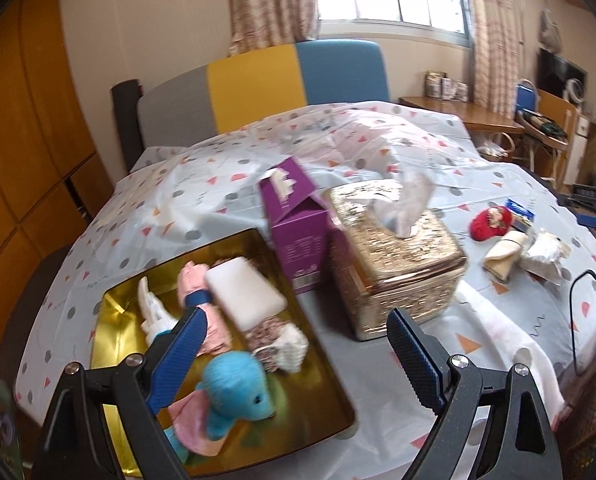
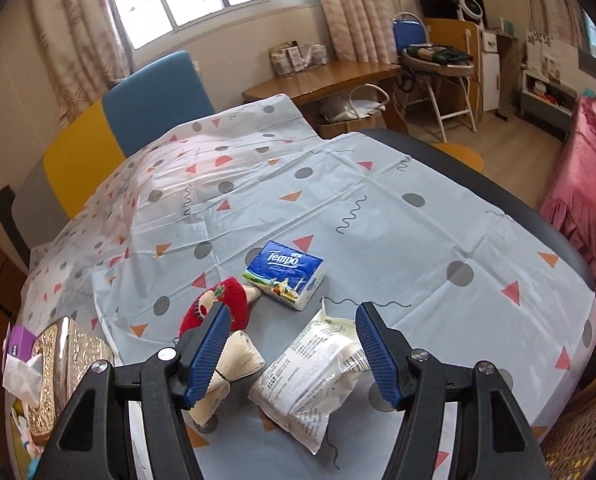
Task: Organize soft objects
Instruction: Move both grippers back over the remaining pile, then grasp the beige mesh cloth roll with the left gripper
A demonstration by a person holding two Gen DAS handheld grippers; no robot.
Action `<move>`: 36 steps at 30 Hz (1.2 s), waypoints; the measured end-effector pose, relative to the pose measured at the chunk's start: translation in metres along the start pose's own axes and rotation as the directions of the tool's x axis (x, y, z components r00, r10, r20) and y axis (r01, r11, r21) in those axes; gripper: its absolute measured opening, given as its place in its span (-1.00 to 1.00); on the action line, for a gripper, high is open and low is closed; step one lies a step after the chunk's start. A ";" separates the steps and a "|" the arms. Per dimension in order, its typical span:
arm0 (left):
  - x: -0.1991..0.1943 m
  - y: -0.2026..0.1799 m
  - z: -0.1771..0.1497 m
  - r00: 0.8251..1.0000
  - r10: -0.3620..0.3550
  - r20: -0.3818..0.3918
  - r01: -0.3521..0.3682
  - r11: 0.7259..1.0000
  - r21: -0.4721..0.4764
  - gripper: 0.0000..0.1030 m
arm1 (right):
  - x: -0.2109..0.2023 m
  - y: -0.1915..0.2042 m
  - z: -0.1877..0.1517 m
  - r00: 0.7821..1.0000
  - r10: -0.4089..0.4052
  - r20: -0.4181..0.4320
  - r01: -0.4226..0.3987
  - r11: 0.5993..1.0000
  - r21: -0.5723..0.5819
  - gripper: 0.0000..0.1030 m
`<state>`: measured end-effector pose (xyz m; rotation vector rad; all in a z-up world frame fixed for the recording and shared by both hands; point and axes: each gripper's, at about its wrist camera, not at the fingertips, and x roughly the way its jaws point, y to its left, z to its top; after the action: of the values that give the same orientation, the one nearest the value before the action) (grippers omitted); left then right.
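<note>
Left wrist view: the left hand-held gripper (image 1: 298,354) hangs wide apart and empty over the gold tray (image 1: 116,308), where the blue plush toy (image 1: 238,390), pink cloth (image 1: 196,280) and white sponge (image 1: 244,292) lie. Beyond the tray stand the purple box (image 1: 294,232) and gold tissue box (image 1: 394,256).

Right wrist view: the right hand-held gripper (image 2: 292,354) is spread, holding nothing, above the white packet (image 2: 310,384) and beige roll (image 2: 234,360) on the patterned surface (image 2: 378,208). Further off, the red knitted toy (image 2: 226,300) touches the blue tissue pack (image 2: 286,274).
</note>
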<state>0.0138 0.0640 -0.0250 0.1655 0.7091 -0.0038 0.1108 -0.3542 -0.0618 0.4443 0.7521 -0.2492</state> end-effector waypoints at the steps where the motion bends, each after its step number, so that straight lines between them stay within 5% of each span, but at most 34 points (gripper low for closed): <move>1: 0.000 -0.005 0.002 1.000 -0.008 0.003 0.008 1.000 0.014 0.79 | 0.000 -0.002 0.000 1.000 0.002 -0.004 -0.002 1.000 0.013 0.28; 15: -0.001 -0.075 0.040 0.985 -0.164 0.047 0.155 0.976 0.152 0.78 | -0.001 -0.022 0.004 1.000 0.006 -0.008 -0.005 0.993 0.117 0.28; 24: 0.017 -0.134 0.060 0.961 -0.276 0.022 0.261 0.929 0.260 0.77 | 0.000 -0.037 0.004 1.000 -0.019 -0.022 0.023 0.983 0.185 0.28; 36: 0.093 -0.223 0.064 0.916 -0.370 -0.154 0.401 0.846 0.351 0.46 | 0.005 -0.048 0.002 0.998 0.006 -0.062 0.010 0.967 0.253 0.28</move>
<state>0.1125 -0.1606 -0.0713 0.3908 0.8094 -0.5285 0.0977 -0.3973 -0.0788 0.6967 0.7847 -0.3366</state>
